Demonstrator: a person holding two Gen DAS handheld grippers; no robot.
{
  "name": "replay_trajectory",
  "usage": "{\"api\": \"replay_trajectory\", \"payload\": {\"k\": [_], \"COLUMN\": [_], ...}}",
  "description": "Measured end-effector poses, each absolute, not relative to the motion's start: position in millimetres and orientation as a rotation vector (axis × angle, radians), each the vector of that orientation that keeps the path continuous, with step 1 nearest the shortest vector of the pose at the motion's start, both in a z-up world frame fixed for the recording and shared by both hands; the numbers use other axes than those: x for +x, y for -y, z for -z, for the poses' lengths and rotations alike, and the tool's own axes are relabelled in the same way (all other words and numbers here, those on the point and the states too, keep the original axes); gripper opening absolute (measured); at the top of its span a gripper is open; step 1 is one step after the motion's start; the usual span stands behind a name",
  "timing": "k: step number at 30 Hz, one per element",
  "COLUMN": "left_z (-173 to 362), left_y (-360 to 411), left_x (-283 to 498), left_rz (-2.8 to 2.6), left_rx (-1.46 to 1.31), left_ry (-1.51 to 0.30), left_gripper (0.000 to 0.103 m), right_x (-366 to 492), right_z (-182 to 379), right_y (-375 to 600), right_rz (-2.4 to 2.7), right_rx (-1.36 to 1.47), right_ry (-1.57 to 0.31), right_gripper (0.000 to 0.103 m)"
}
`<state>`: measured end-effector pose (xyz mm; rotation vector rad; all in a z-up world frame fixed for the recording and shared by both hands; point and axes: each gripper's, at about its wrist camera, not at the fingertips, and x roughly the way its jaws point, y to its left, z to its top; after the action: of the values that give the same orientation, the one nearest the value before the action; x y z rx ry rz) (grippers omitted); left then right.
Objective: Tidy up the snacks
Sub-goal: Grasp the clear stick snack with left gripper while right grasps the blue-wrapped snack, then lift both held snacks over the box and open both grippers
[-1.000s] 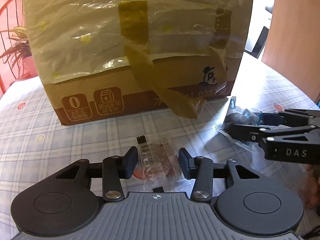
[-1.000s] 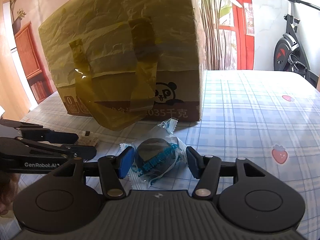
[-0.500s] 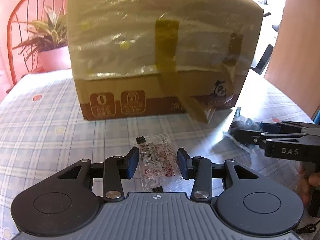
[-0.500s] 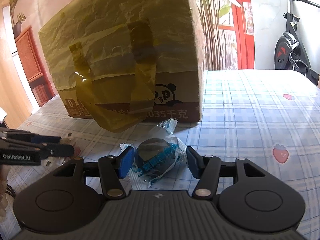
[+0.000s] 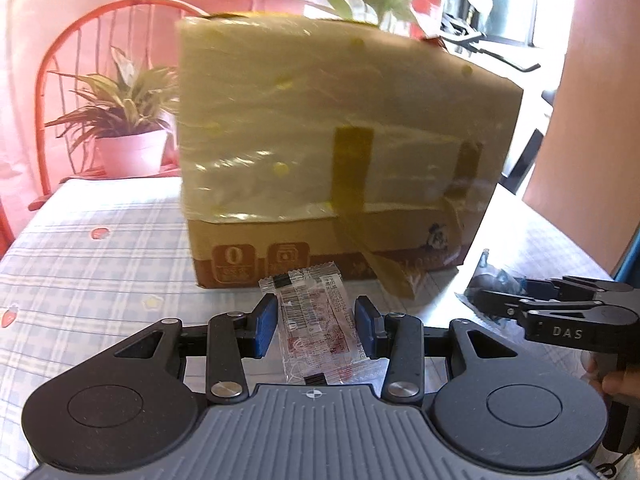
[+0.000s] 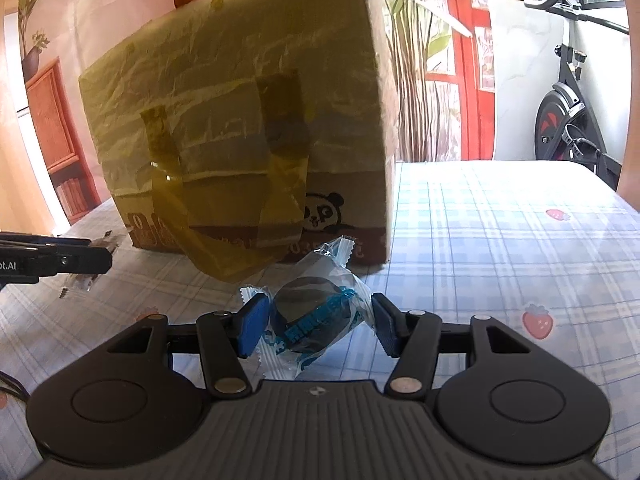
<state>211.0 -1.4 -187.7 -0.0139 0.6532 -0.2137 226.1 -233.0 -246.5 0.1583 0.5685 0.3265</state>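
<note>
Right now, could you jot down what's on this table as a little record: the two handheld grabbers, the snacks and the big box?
left gripper: shut on flat clear snack packet with red print, lifted
right gripper: shut on round dark cookie in clear blue-printed wrapper
container: tall cardboard box wrapped in yellowish plastic, behind both snacks
surface: blue checked tablecloth with strawberries

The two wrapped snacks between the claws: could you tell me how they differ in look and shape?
The flat packet in the left claw is thin, rectangular, clear with red print and barcodes; the round snack in the right claw is thick, dark, in a clear wrapper with blue lettering and crimped, twisted ends. The flat packet lies lengthwise along the fingers; the round snack bulges between them. Both sit before the cardboard box.
</note>
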Motion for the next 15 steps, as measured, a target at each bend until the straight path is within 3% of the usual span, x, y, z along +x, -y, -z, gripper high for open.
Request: {"api": "replay_trajectory", "payload": {"k": [15], "left_z": [148.3], "left_y": [-21.3], "left_x": [206.7], "left_rz": [0.209], "left_rx": [-0.078], "left_ry": [-0.552], "left_gripper": [0.044], "right_x": [210.9], "right_z": [199.6], "right_y": [237.4], "right_rz": [-0.338], "right_rx": [0.146], "right_ry": [-0.451], "right_gripper": [0.058]}}
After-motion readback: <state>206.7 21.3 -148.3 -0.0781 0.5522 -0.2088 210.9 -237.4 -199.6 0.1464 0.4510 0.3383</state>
